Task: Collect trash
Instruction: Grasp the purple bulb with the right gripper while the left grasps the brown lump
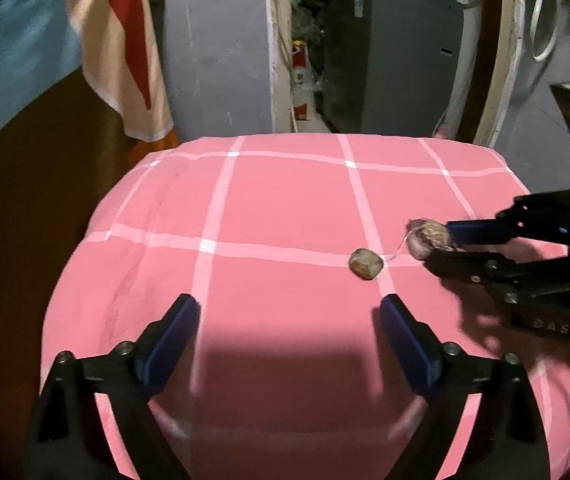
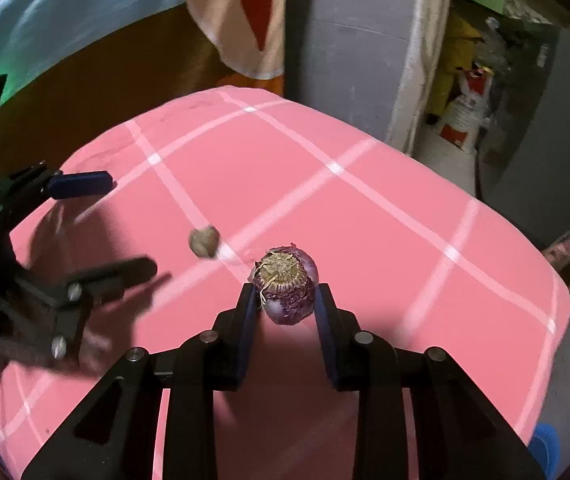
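A purple onion scrap with a dried root end sits between the fingers of my right gripper, which is shut on it just above the pink checked table. It also shows in the left wrist view, held by my right gripper at the right. A small beige crumpled scrap lies on the cloth beside it; it shows in the right wrist view too. My left gripper is open and empty, short of the beige scrap; it also shows in the right wrist view.
A striped towel hangs over a brown board at the back left. A grey cabinet and a red and white bottle stand behind the table. A blue object lies low at the right.
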A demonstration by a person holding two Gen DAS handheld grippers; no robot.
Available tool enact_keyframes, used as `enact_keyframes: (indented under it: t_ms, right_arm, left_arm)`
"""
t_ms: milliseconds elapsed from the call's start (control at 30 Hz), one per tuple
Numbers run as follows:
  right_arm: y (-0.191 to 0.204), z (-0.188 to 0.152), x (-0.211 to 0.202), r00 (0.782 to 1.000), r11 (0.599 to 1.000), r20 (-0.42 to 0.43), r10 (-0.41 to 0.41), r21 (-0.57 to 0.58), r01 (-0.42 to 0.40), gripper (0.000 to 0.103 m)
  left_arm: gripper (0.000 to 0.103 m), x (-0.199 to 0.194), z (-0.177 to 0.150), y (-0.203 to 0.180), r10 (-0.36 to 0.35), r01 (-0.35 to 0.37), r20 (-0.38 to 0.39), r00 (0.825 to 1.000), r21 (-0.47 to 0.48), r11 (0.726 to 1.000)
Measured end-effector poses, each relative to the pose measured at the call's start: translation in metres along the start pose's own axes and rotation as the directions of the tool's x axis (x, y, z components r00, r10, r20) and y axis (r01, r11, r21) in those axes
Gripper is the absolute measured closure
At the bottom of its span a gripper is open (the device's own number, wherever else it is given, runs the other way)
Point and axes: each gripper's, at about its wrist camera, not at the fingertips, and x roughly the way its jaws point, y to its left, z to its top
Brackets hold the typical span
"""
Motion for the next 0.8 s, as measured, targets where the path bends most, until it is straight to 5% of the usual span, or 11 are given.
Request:
enact_keyframes:
  t_ms: [200,533,800]
  right_arm:
    - [-0.015,-0.016,-0.012,1.0,0.999,0.011,-0.021,0.047,0.02,0.076]
    - [-0.02,-0.027,-0.018,0.999,0.996,0.043,-0.025,0.082,0.021,0.076]
    - [-0.019,-0.038,-0.029,0.994,0.994,0.104,-0.045,0.105,0.034,0.077]
  left_arm:
    - [0.037,0.008,0.01,-0.013,-0.048,0.048,-0.023,0.999,0.019,0.999]
    - [0.087,0.019,0.019,-0.028,-0.089,0.091,-0.05,0.995,0.027,0.996]
    - [0.087,0.005,0.012,-0.027,-0.159,0.159,-0.009,0.987,-0.017,0.987]
